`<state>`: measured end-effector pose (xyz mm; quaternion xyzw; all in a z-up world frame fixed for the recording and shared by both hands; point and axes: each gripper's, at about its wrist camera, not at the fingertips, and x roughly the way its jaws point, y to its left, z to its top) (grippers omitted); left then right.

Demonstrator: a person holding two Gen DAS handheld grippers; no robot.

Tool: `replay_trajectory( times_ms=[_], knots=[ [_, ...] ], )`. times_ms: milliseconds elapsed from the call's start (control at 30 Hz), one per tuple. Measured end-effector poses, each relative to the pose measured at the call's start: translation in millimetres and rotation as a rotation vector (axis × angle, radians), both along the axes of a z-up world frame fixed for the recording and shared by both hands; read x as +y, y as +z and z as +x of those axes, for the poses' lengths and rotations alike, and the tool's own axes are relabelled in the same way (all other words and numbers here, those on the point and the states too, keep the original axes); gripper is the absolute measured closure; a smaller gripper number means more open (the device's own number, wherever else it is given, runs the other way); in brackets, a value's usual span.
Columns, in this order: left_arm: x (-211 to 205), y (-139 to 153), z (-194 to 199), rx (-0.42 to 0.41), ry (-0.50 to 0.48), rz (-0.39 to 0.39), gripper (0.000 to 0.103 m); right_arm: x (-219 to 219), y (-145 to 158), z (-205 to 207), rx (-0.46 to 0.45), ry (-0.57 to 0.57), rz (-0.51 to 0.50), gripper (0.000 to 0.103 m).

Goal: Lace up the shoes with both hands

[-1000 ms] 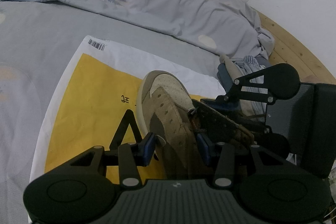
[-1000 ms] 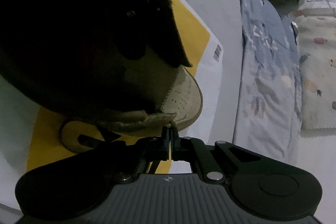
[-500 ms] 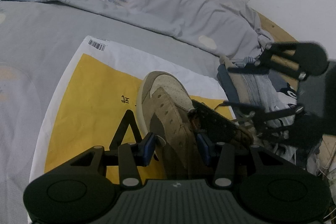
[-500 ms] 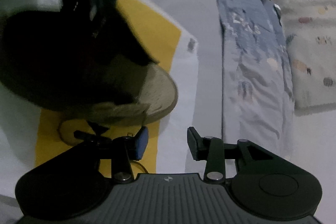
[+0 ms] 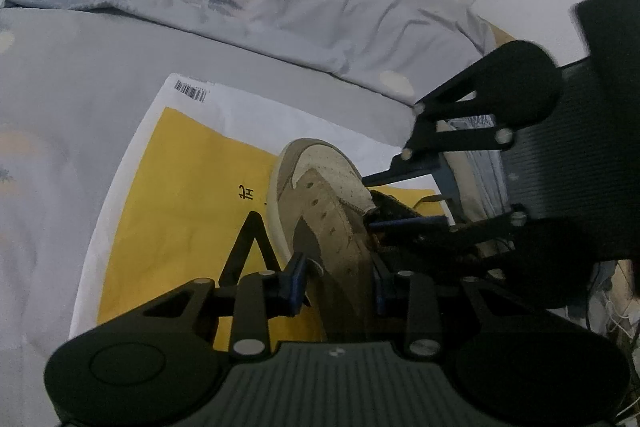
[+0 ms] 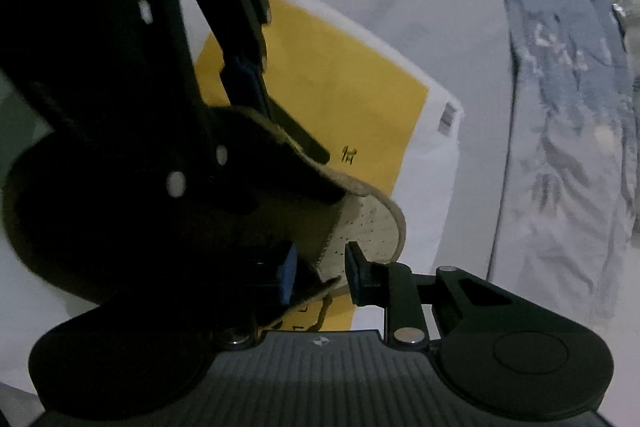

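Tan and olive suede low-top sneaker with a cream perforated toe cap and pale rubber sole, sitting on a yellow-and-white plastic mailer bag spread over the bed. Toe pointing away in the left wrist view, toward the bag's barcode end. Tipped a bit onto its side, eyelet flap facing up with a row of empty-looking lace holes. Dark tongue showing at the open throat. Thin dark lace trailing off by the tongue, hard to follow further. Heel end lost in shadow in the right wrist view.
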<state>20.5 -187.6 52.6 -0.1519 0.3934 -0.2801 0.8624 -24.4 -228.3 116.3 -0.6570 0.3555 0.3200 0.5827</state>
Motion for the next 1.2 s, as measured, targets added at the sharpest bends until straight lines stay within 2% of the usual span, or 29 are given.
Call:
replay_trajectory(
  times_ms=[333,600,700,800,967,1200],
  knots=[
    [1,1,1,0.012,-0.001,-0.006,0.075,0,-25,6,0.012,0.029,-0.138,0.082],
    [2,2,0,0.014,-0.004,-0.006,0.076,-6,-31,5,0.020,0.066,-0.170,0.082],
    [2,1,0,0.014,-0.006,-0.005,0.076,-9,-32,5,0.040,0.085,-0.185,0.089],
    [4,1,2,0.017,-0.006,-0.007,0.077,-7,-34,3,0.047,0.106,-0.203,0.090],
    [3,0,3,0.015,-0.010,-0.003,0.076,-9,-36,-1,0.017,0.124,-0.200,0.101],
    [0,-2,3,0.007,-0.010,0.018,0.077,-17,-26,-5,-0.027,0.096,-0.091,0.102]
  ],
)
